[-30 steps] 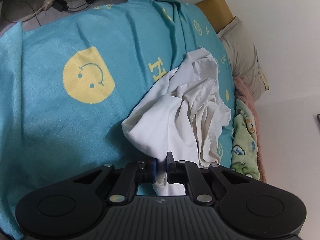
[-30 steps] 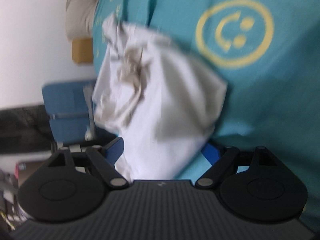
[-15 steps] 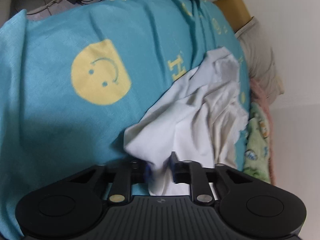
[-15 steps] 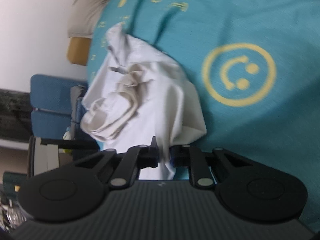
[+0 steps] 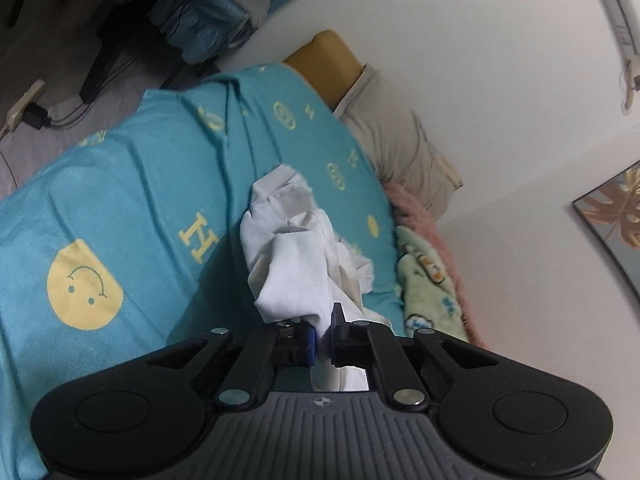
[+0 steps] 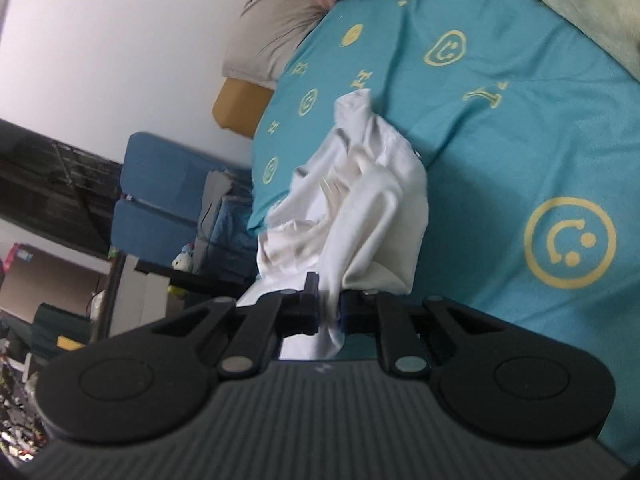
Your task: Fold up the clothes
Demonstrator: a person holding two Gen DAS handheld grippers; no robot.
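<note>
Gripping a fold of the crumpled white cotton garment (image 5: 294, 264), the left gripper (image 5: 323, 336) has its black fingers clamped tight on soft cloth. The right gripper (image 6: 329, 310) pinches another bunched edge (image 6: 360, 216) between its fingers. Ahead of both, the wrinkled fabric trails onto the teal bedspread with yellow smiley prints (image 5: 132, 216), beside a fuzzy green patterned blanket (image 5: 426, 284).

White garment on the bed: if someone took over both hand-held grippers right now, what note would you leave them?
Left hand-held gripper: shut on the white garment.
Right hand-held gripper: shut on the same garment.
Garment: bunched and crumpled, hanging between both over the teal smiley blanket.
Done: both grips taken.
Left: spread it flat, then make every fold.
</note>
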